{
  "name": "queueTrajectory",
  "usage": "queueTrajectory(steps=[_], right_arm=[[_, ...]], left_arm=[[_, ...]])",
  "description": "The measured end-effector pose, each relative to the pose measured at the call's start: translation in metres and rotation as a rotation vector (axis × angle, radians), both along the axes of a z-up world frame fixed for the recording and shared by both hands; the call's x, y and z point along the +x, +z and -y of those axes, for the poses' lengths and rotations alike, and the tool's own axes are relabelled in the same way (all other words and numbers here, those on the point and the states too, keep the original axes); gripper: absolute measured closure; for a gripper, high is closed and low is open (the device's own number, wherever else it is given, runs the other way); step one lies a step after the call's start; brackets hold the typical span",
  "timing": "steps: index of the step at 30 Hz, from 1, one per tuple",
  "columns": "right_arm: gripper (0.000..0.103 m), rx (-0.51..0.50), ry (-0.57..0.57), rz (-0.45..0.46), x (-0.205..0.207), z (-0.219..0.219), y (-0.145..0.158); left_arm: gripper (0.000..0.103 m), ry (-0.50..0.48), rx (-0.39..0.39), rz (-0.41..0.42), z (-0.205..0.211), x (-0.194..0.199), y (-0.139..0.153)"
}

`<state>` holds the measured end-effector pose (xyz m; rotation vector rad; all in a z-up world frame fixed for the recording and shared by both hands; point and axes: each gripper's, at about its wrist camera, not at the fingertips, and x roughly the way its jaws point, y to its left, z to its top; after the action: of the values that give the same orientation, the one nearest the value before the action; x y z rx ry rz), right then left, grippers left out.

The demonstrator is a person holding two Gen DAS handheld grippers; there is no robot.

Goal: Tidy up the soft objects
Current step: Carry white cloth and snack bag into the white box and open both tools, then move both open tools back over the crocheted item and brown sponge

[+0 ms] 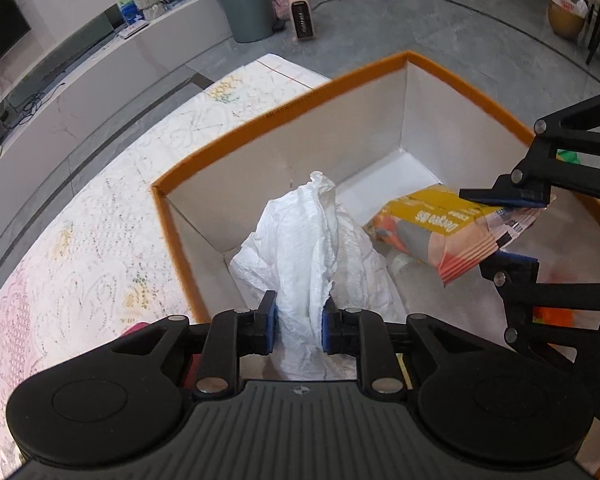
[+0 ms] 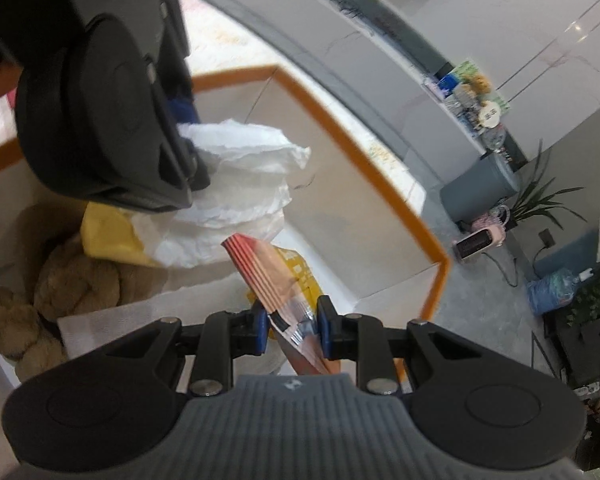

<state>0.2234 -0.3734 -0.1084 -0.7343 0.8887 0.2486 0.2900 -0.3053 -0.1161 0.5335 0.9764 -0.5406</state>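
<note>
The left tool [image 1: 299, 322] is clamped on a crumpled white plastic bag [image 1: 312, 248] over the white box with orange rim [image 1: 260, 130]; the right tool [image 2: 292, 326] is clamped on a glossy, flat snack packet [image 2: 278, 276] inside the box, beside a furry brown toy [image 2: 76, 284]

The left gripper [image 1: 299, 322] is matte black plastic: two round discs flank a ribbed grey housing bearing a small cross mark at twelve o'clock, silver screws pin the linkages, blue pads line the fingers. The right gripper [image 2: 291, 326] is identical.
</note>
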Motion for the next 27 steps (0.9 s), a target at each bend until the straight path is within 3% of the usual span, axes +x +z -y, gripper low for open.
queueTrajectory(steps=[6, 8, 10, 14, 27], right_arm=[[0.079, -0.005, 0.009, -0.058, 0.003, 0.001, -0.015], [0.079, -0.007, 0.008, -0.06, 0.004, 0.002, -0.015], [0.069, 0.01, 0.005, -0.073, 0.006, 0.004, -0.013], [0.058, 0.037, 0.004, -0.115, 0.013, 0.005, -0.008], [0.042, 0.151, -0.054, -0.141, 0.004, 0.003, 0.036]], left_arm=[[0.065, -0.028, 0.013, 0.014, 0.006, -0.005, -0.004], [0.047, -0.041, -0.005, 0.013, 0.004, -0.005, -0.003], [0.034, -0.056, -0.018, 0.018, 0.004, -0.008, -0.001], [0.024, -0.057, -0.039, 0.015, 0.002, -0.01, 0.005], [0.02, -0.096, -0.065, 0.059, -0.017, -0.038, 0.047]])
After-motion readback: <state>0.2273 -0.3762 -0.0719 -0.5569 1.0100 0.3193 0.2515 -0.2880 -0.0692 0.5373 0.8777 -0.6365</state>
